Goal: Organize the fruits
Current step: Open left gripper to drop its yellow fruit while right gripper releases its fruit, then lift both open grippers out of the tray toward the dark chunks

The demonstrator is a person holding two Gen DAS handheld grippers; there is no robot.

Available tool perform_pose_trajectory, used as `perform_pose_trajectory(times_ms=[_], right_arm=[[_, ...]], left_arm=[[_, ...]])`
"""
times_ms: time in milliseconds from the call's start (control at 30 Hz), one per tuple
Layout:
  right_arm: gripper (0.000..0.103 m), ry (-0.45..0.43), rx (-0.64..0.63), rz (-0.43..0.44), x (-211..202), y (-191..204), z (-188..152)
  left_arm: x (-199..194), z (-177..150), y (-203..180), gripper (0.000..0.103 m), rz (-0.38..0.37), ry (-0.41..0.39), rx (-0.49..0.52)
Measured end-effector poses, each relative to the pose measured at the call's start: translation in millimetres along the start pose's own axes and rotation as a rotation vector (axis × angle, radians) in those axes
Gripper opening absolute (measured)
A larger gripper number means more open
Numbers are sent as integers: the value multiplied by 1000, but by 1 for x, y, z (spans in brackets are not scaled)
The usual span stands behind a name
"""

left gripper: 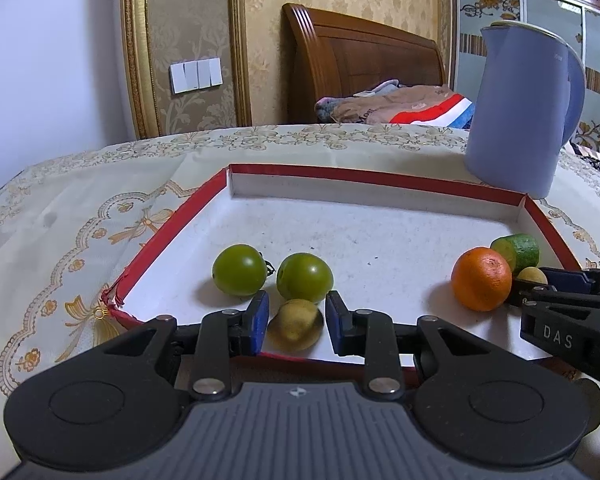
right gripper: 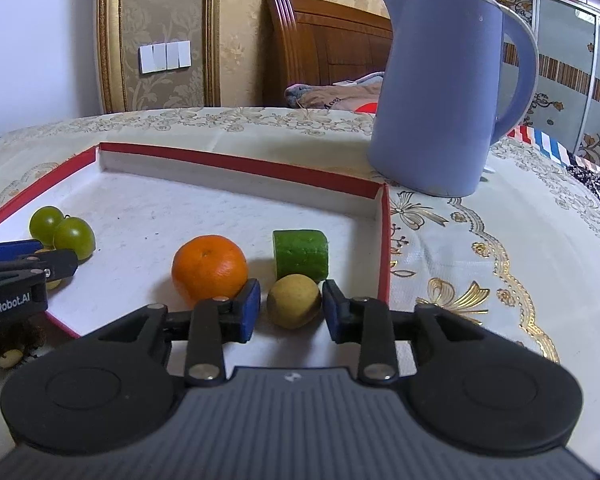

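A shallow red-rimmed white tray holds the fruit. Two green round fruits sit at its left, also seen in the right wrist view. An orange and a green cucumber piece sit at its right. My left gripper is open around a small yellow-brown fruit, with gaps on both sides. My right gripper is open around another small yellow-brown fruit, just in front of the cucumber piece.
A tall blue kettle stands on the patterned tablecloth behind the tray's far right corner. A brown spiky fruit lies on the cloth outside the tray's near left corner. A bed is beyond the table.
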State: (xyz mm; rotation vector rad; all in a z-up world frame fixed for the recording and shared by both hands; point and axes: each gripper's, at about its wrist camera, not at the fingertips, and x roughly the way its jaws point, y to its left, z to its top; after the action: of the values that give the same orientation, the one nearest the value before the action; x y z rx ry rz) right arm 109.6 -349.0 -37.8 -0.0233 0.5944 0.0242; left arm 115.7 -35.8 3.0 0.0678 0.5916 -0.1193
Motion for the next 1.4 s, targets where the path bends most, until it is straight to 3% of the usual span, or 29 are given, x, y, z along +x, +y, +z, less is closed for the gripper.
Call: perform_pose_trajectory(times_ms=[167,433,600,900,967,1200,1400], right_arm=[[66,-44,-15,-18,-11,3,-4],[68,-47,-23,19,-18,2,-7],[74,-60,-22,39,-22,2,-9],[85,-115,-40,36,-36,4,-14],[95,-125,-33,18,-39,2,-15],[98,-127,21,32,-45,-10,-17],[100,-139,25,23,-48,-9,-20]], left_arm=[[-3,-2,1,30,-2,-15,-1],[-11,-5,6,32,-20,-35,-18],[-21,-7,5,61,-18,-79,-21],[-36,-12,12,61,-35,-103,-38],[-40,-15,11,62,-29,-114,-30],[-61,-27,16,73,-36,-153,-26],[-71,-34,23,74,-39,-162,-35]])
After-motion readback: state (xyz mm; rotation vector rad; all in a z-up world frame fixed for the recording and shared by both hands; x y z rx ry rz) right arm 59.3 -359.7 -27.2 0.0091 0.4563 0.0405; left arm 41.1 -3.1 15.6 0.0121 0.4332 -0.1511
